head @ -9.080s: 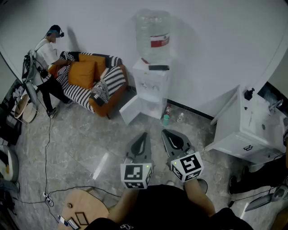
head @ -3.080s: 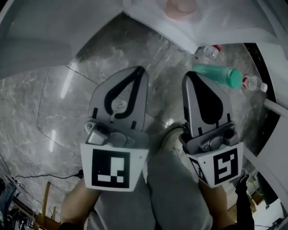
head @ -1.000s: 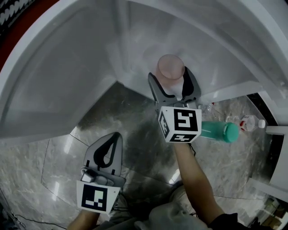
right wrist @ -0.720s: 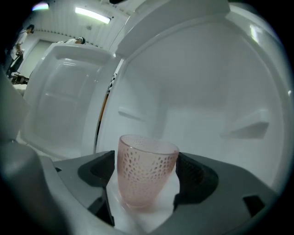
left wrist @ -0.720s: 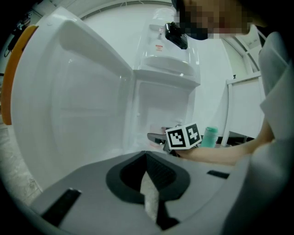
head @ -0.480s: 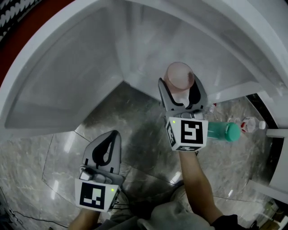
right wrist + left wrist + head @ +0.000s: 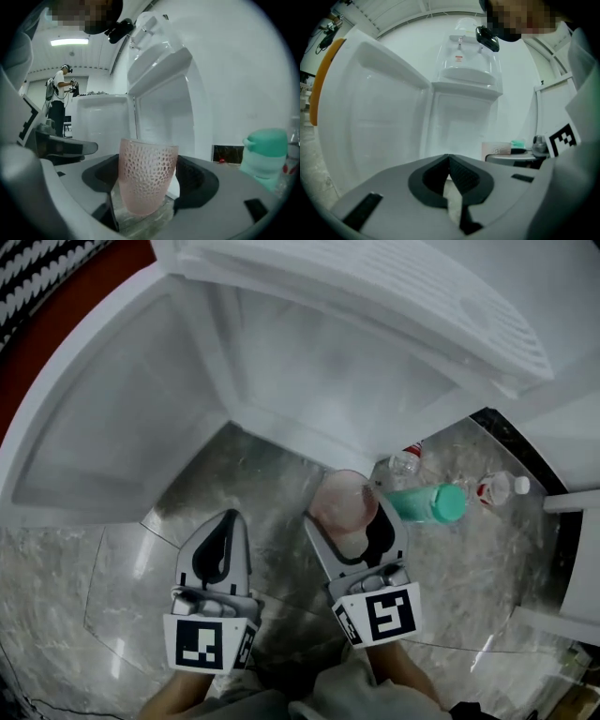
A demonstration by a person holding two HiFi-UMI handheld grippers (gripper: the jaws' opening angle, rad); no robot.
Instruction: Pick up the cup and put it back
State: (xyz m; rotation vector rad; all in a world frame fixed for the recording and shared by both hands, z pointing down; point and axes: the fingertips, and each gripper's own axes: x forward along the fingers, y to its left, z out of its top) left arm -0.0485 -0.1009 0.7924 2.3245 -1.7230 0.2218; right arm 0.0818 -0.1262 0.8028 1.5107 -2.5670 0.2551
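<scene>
A pink dimpled cup point(image 7: 337, 498) stands upright between the jaws of my right gripper point(image 7: 349, 516), which is shut on it. It hangs over the marble floor, just outside the open white cabinet point(image 7: 319, 381) of the water dispenser. In the right gripper view the cup point(image 7: 147, 159) fills the gap, with a jaw pressing on each side of the right gripper point(image 7: 149, 180). My left gripper point(image 7: 223, 521) is shut and holds nothing, low at the left. In the left gripper view the left gripper point(image 7: 450, 159) faces the cabinet, with the cup point(image 7: 497, 147) at its right.
The cabinet door point(image 7: 103, 427) swings open to the left. A green-capped bottle point(image 7: 427, 502) lies on the floor right beside the cup, with two clear bottles point(image 7: 497, 488) behind it. A person stands far off in the right gripper view.
My right gripper has drawn back out of the cabinet toward me with the cup in its jaws. The left gripper has stayed about where it was.
</scene>
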